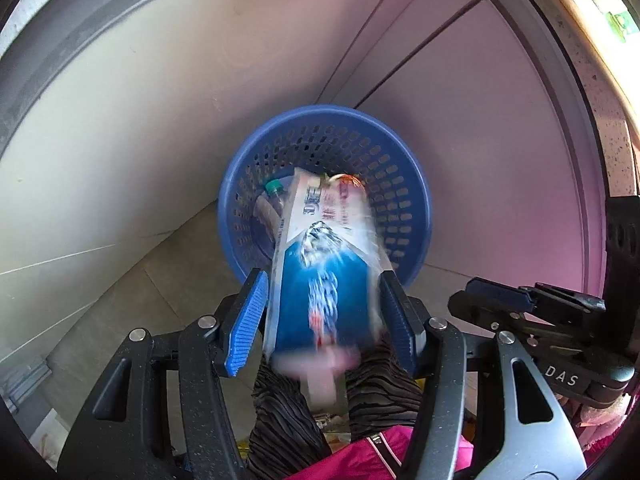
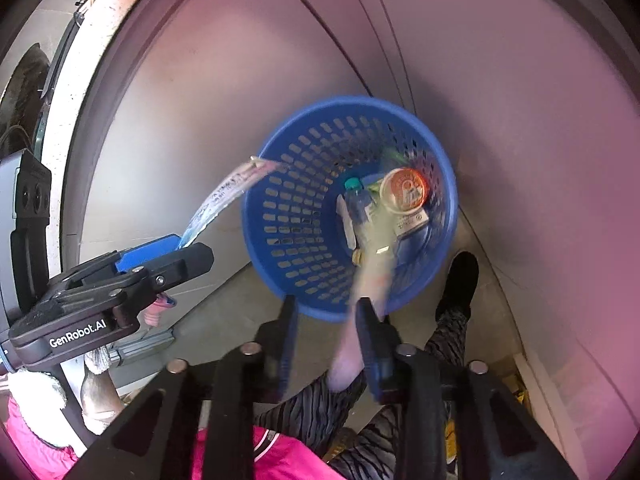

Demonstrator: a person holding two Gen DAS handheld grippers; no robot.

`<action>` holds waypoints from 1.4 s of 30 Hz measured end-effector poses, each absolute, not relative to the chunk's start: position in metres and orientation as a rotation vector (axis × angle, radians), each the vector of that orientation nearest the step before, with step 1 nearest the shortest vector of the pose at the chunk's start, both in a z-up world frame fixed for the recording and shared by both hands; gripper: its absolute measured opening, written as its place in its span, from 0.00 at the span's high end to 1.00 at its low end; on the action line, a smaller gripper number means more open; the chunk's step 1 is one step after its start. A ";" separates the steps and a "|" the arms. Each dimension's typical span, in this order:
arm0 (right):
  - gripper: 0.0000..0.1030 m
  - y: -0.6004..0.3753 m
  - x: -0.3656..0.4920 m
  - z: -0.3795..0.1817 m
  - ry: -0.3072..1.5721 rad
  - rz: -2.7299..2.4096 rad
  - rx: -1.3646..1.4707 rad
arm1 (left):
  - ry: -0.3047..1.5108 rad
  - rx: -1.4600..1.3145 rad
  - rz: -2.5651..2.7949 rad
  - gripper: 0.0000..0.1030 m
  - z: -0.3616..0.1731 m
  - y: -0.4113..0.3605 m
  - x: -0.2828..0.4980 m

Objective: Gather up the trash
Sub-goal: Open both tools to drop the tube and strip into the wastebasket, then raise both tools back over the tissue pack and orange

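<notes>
Blue-white box (image 1: 324,280) lengthwise toward basket (image 1: 416,184)

Carton (image 1: 324,280) near end motion-blurred, pale item (image 2: 370,276) between right fingers smeared

Pale cabinet doors (image 1: 460,128), tiled floor (image 1: 132,300), speckled countertop edge (image 1: 600,92).

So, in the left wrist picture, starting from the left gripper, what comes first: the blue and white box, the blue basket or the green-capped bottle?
1. The blue and white box, right between the left gripper fingers.
2. The blue basket, its near rim just beyond the fingertips.
3. The green-capped bottle, deep inside the basket, on the left.
</notes>
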State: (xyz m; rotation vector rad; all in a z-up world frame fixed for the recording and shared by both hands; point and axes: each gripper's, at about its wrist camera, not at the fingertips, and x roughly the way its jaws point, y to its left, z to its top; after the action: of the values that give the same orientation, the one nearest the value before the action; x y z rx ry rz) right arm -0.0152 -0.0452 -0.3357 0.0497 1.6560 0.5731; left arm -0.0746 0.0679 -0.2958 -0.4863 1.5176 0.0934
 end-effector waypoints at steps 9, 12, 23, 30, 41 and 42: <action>0.66 -0.045 -0.016 -0.328 1.641 0.585 0.027 | 1.510 -0.482 0.108 0.44 -0.287 0.076 -0.075; 0.66 -0.044 -0.016 -0.326 1.634 0.594 0.018 | 1.501 -0.476 0.108 0.44 -0.281 0.076 -0.076; 0.60 -0.037 -0.014 -0.283 1.548 0.654 -0.001 | 1.402 -0.467 0.121 0.44 -0.236 0.086 -0.067; 0.52 -0.041 -0.008 -0.235 1.450 0.711 -0.029 | 1.311 -0.478 0.123 0.41 -0.192 0.089 -0.050; 0.34 -0.067 0.020 -0.163 1.263 0.738 -0.032 | 1.173 -0.514 0.109 0.37 -0.129 0.090 0.007; 0.32 -0.071 0.024 -0.157 1.245 0.733 -0.033 | 1.163 -0.519 0.111 0.35 -0.123 0.090 0.013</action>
State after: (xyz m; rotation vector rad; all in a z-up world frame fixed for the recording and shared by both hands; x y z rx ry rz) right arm 0.0244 -0.0708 -0.1565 -0.0328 1.2455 0.7333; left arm 0.0131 0.0902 -0.1233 -0.5187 1.1632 0.1107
